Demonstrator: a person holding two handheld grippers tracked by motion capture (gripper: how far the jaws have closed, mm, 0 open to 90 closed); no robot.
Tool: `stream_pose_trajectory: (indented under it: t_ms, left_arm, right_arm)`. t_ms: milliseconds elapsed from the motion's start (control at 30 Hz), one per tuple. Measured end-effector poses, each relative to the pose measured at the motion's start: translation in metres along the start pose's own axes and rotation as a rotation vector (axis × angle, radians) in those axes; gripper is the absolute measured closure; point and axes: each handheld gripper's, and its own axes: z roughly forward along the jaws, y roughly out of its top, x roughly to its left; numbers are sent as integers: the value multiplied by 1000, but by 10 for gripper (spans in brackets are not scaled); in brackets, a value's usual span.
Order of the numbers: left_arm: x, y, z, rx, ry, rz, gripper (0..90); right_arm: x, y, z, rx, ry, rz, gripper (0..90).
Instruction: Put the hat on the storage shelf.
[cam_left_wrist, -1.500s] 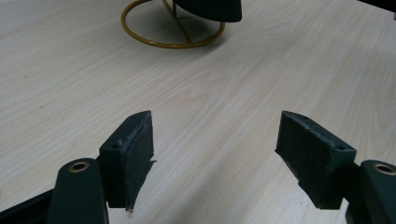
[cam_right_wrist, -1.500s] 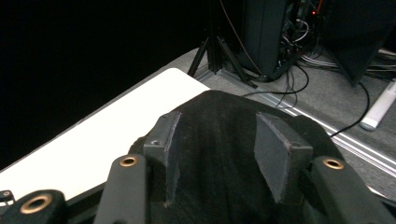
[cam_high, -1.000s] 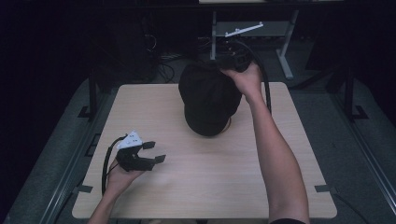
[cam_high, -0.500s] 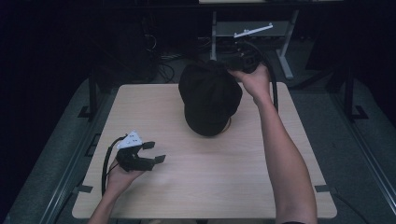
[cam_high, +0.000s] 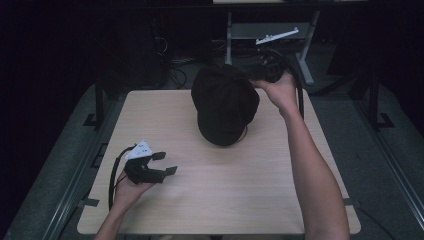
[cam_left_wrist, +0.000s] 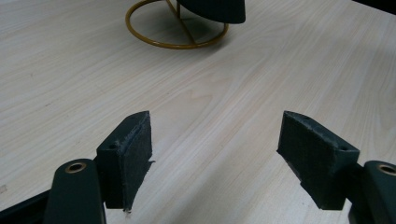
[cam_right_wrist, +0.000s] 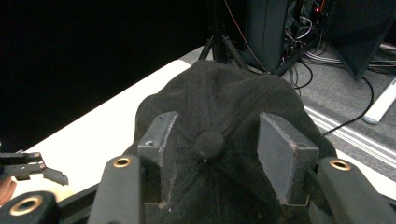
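Sitting on a gold wire stand (cam_left_wrist: 176, 29) near the far middle of the wooden table (cam_high: 240, 200): a black cap (cam_high: 224, 102), crown up, brim pointing toward the person's side. Seen from the right gripper view, cap top with its small button (cam_right_wrist: 208, 143) lying between the two jaws of the right gripper (cam_right_wrist: 214, 149), pads to either side of the button and not pressing on it; jaws spread, having just been opening. From above, right gripper (cam_high: 270, 70) at the far right edge of the cap, held in the right hand (cam_high: 280, 90), forearm stretched across the right half of the table. Left gripper (cam_high: 155, 167) low over the near left part of the table, well apart from the cap, held in the left hand (cam_high: 129, 190), cable looping off to its left. In the left gripper view, left gripper (cam_left_wrist: 215, 144) jaws spread wide over bare wood, nothing between the pads, with the gold ring of the stand and the edge of the cap's brim (cam_left_wrist: 212, 10) farther off at the top. Beyond the table's far edge, dark floor with cables (cam_right_wrist: 327, 51) and a metal frame (cam_high: 270, 35).
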Motion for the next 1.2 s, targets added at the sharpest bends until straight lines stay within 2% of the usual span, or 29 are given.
stream_pose_trajectory:
  t_ms: [300,567,1000,1200]
  left_arm:
    - [0,-1,-1,-9,4,2,254]
    - [0,-2,-1,3,8,14,254]
    - [0,-3,-1,-7,16,1,254]
    - [-1,-3,0,-4,13,-2,254]
  right_arm:
    - [-2,-8,-11,-11,12,13,441]
    - [-3,-17,-20,-21,11,16,416]
    - [-4,-34,-31,-7,21,32,363]
    - [-5,-40,-38,-19,19,35,357]
